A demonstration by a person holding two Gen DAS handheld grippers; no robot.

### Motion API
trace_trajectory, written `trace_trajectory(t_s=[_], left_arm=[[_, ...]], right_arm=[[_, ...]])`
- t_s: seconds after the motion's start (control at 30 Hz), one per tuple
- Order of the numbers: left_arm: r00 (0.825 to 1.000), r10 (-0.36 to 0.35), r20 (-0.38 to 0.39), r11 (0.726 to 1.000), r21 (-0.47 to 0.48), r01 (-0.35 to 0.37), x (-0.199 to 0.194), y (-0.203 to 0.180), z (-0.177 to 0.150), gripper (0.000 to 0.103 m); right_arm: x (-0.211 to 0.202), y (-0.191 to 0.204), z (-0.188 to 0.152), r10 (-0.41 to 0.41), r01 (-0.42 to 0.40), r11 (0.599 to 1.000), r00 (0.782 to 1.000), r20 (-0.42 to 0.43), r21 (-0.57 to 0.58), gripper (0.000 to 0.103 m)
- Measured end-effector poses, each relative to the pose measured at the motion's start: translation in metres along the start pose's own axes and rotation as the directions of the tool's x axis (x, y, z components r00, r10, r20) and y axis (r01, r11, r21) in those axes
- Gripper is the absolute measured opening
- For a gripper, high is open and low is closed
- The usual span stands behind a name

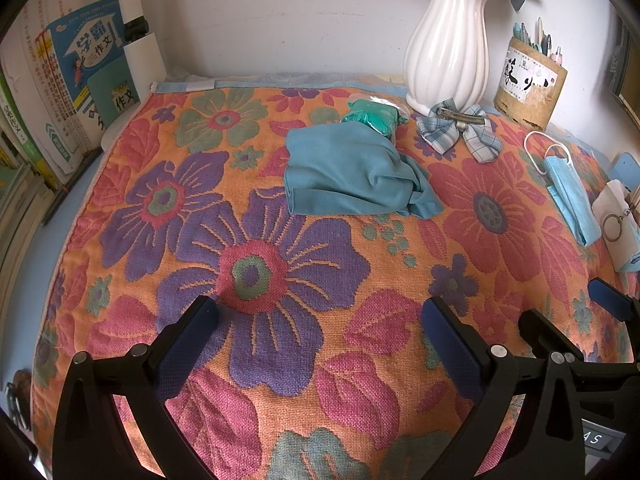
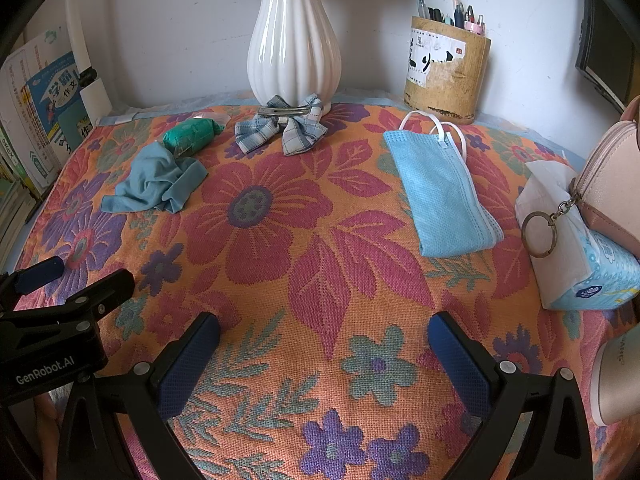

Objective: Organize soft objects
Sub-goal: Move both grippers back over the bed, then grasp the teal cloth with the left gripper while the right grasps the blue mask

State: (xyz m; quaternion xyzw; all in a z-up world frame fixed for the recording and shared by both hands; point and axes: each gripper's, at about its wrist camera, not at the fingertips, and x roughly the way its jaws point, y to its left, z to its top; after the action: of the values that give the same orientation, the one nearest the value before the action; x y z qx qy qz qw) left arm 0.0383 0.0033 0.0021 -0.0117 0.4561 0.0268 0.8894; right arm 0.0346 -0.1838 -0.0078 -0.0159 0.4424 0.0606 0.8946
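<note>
A floral cloth (image 2: 320, 240) covers the desk. Both grippers, left (image 1: 320, 320) and right (image 2: 324, 336), hover spread and empty; nothing seems gathered yet. Likely next: reaching for the teal rag (image 1: 352, 172).

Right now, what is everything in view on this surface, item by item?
floral cloth: one, orange with pink and purple flowers, covers the surface
teal cloth: one, crumpled, back left
green packet: one, behind the teal cloth
plaid bow clip: one, blue-grey, at the vase's foot
vase: one, white, back centre
pen holder: one, tan, back right
face mask: one, light blue, right
tissue pack: one, blue-white, far right
pouch: one, pink, on the tissue pack
books: several, far left
left gripper: open
right gripper: open
</note>
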Motion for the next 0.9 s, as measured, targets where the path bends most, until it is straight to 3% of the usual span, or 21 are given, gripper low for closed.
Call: trace_trajectory(t_s=[0.33,0.47,0.57,0.67,0.73,0.83,0.9], left_arm=[[1.000,-0.019,-0.013,1.000,0.007,0.019,0.001,0.003,0.000,0.103],[0.998,-0.024,-0.053,1.000,0.015,0.025,0.000,0.006,-0.001,0.102],[0.993,-0.069,-0.094,0.997,0.034,0.073,-0.014,0.011,-0.002,0.102],[0.990,-0.125,-0.064,0.992,0.010,0.125,-0.036,0.024,0.006,0.102],[0.989,-0.143,-0.031,0.990,0.010,0.143,-0.048,0.028,0.015,0.102],[0.985,-0.172,-0.015,0.984,0.037,0.172,-0.054,0.024,0.034,0.102],[0.982,-0.186,-0.023,0.980,0.067,0.187,-0.047,0.016,0.049,0.102]], right_arm=[[0.000,0.000,0.000,0.000,0.000,1.000,1.000,0.000,0.000,0.103],[-0.001,0.000,0.000,-0.007,0.007,1.000,1.000,-0.004,0.010,0.103],[-0.005,-0.001,0.000,0.012,-0.012,1.000,0.997,-0.079,0.000,0.103],[-0.012,-0.003,-0.007,0.047,-0.050,0.998,0.992,-0.121,-0.029,0.103],[-0.019,-0.003,-0.016,0.055,-0.062,0.996,0.993,-0.107,-0.061,0.103],[-0.034,-0.015,-0.018,0.075,-0.076,0.997,0.994,-0.080,-0.015,0.103],[-0.054,-0.027,-0.002,0.029,-0.030,0.999,0.999,0.028,0.015,0.103]])
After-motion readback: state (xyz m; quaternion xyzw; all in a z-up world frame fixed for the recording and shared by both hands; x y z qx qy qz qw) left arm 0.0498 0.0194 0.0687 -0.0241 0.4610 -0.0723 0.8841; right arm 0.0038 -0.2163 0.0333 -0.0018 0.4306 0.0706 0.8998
